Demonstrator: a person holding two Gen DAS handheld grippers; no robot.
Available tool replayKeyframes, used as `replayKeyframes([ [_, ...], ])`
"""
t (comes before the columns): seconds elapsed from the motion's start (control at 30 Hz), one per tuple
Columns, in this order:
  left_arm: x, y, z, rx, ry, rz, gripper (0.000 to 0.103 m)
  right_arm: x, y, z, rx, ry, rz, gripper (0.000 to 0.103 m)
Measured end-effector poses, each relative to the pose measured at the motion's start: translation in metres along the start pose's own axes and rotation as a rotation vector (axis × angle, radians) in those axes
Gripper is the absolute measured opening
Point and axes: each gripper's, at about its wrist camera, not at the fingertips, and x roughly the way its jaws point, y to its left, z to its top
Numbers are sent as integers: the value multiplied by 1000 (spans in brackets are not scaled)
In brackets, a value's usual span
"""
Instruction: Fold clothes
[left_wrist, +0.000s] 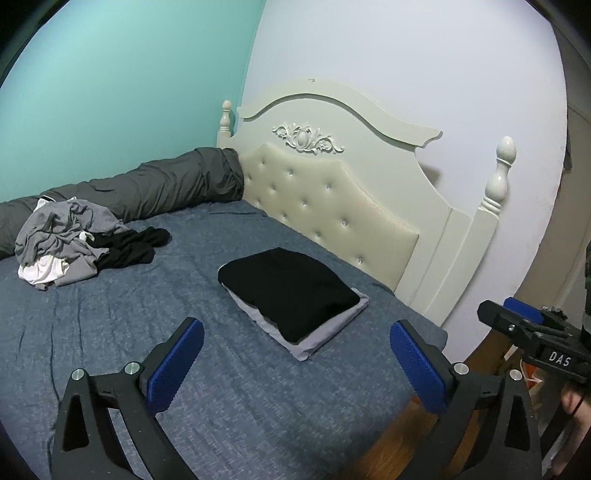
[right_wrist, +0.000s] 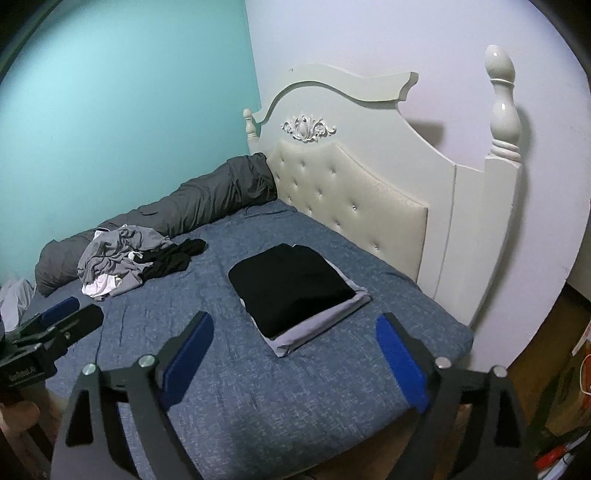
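Lying between both released tools (left_wrist: 295, 365) (right_wrist: 295, 362), folded stack (left_wrist: 291, 295); unfolded heap (left_wrist: 74, 240) near rolled duvet (left_wrist: 155, 184).

Both grippers hover over the bed's (left_wrist: 110, 332) near edge, left gripper (left_wrist: 295, 354) and right gripper (right_wrist: 295, 350) spread wide, empty.

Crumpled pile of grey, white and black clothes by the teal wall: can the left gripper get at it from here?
Probably yes. The left gripper is open and empty, and only bare blue bedspread lies between it and the crumpled pile. The folded black-on-grey stack sits off to the side, out of that path.
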Motion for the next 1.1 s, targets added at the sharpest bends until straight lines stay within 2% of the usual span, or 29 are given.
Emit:
replayKeyframes([
  [0.27, -8, 3, -8, 6, 2, 19, 103, -10, 4, -12, -10, -18, -5, 102],
  [0.57, -19, 9, -17, -7, -9, 7, 103, -12, 5, -25, -2, -7, -4, 103],
  [0.77, -25, 5, -29, 30, -19, 36, 103, -19, 5, -34, 8, -20, -6, 103],
  [1.1, -31, 3, -42, 44, -21, 38, 103, -21, 6, -48, 19, -27, 2, 103],
])
